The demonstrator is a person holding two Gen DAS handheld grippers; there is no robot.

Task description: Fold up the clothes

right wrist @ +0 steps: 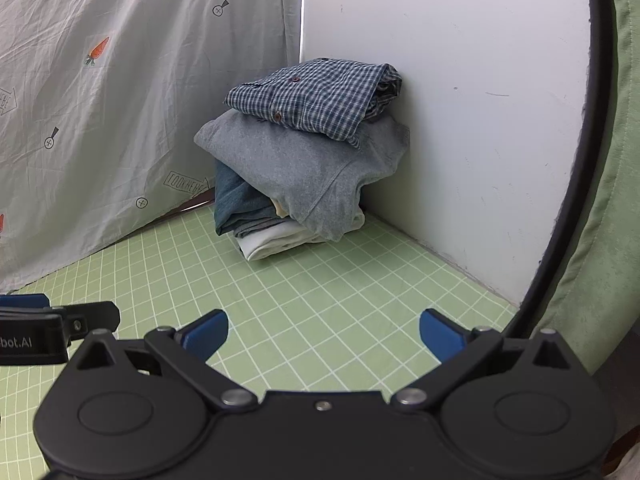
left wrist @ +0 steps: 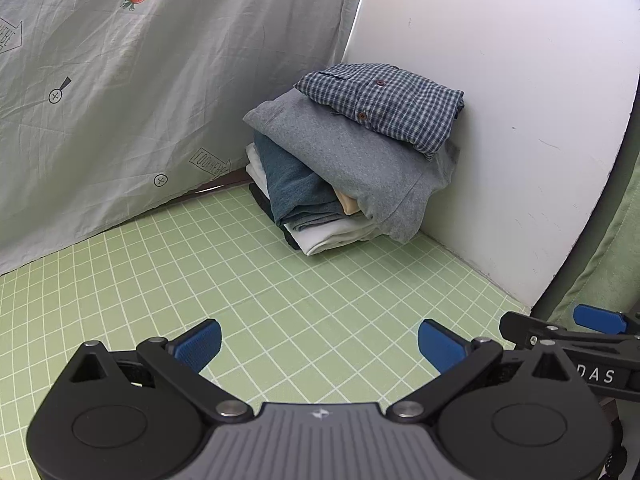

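- Your left gripper [left wrist: 319, 344] was found low in the frame of its own view, jaws spread wide and holding nothing, with bare green grid mat [left wrist: 248, 300] showing between the blue pads [left wrist: 198, 344].
- Your right gripper [right wrist: 323, 334] stood the same way in its own view: jaws apart, empty, over the same mat [right wrist: 320, 292].
- The two grippers sat side by side. The right one showed at the lower right edge of the left view, and the left one at the lower left edge of the right view.
- The pile of folded clothes [left wrist: 352, 160] lay at the centre of both views, on the desk, well apart from both grippers and pushed into the corner where the white panel [left wrist: 500, 120] met the printed sheet [left wrist: 140, 100].
- A blue checked shirt [left wrist: 384, 104] with dark buttons lay on top of the pile, its right edge against the panel.
- Under it lay a grey garment [left wrist: 360, 164] that drooped over the right front of the pile.
- Below that you had a dark blue garment [left wrist: 296, 192], a sliver of tan cloth, white pieces and a black layer at the bottom left.
- The sheet, printed with carrots and arrow signs, filled the upper left of both views.
- A green cushion-like surface [right wrist: 600, 220] filled the right edge of the right view.
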